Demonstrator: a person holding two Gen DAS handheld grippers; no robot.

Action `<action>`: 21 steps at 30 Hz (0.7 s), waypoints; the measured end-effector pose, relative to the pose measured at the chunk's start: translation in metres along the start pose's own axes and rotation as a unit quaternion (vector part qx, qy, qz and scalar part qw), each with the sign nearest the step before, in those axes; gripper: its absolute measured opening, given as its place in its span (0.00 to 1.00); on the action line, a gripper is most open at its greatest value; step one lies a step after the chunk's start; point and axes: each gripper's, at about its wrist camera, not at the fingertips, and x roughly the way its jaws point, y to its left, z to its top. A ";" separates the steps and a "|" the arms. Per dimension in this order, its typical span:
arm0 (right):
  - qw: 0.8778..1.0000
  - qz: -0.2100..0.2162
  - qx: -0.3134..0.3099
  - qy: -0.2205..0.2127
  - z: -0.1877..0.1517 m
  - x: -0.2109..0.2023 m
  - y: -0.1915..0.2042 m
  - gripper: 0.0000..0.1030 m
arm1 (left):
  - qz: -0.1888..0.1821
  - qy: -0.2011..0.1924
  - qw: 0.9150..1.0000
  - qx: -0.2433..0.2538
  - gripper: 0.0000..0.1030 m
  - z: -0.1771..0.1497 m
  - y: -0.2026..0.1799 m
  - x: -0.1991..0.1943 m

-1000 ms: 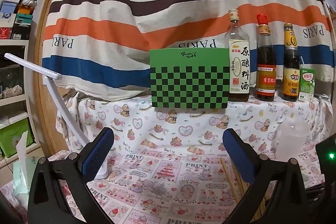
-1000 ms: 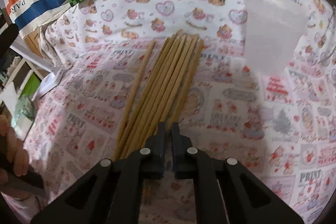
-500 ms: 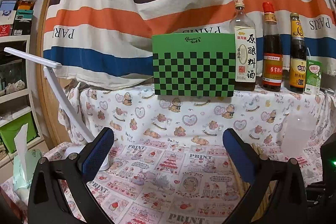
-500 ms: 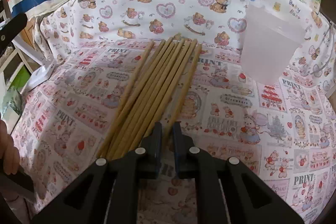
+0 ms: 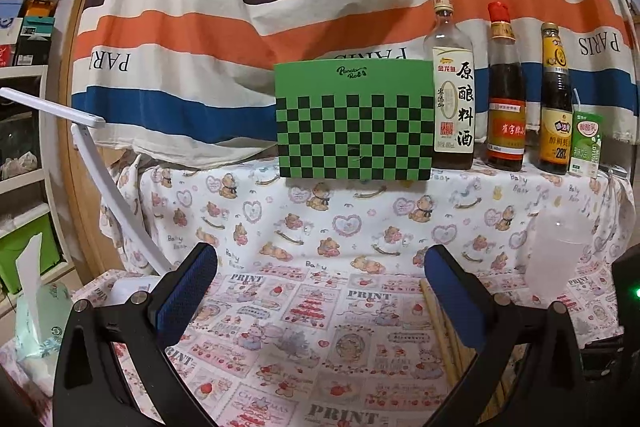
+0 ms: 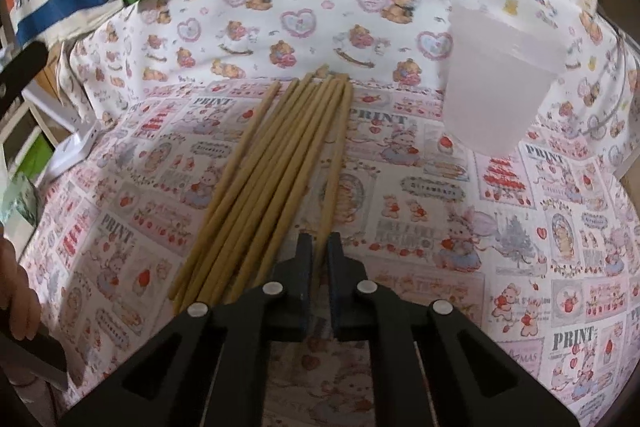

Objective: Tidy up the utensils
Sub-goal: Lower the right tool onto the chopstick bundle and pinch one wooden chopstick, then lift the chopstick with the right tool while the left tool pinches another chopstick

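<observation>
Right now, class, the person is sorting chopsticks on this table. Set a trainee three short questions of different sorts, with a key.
1. True or false: the right gripper has closed on one chopstick.
2. Which has open jaws? A) left gripper B) right gripper
3. Fill in: the translucent cup stands ____ on the tablecloth.

Key: 1 true; 2 A; 3 upright

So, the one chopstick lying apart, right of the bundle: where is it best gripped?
Grip the lone chopstick at its near end, coming from above with the jaws across it. It lies flat, and only there a gap separates it from the bundle.
</observation>
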 end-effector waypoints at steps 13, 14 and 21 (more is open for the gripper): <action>0.989 0.002 0.030 -0.143 0.004 -0.051 -0.013 0.05 | -0.008 -0.012 1.000 -0.012 1.00 0.004 0.003 -0.007; 0.986 -0.001 0.028 -0.165 0.003 -0.058 -0.012 0.04 | -0.009 -0.011 1.000 -0.011 1.00 0.004 0.002 -0.007; 0.960 -0.003 0.010 -0.279 -0.002 -0.094 -0.004 0.04 | -0.013 -0.007 1.000 -0.008 1.00 0.002 0.001 -0.007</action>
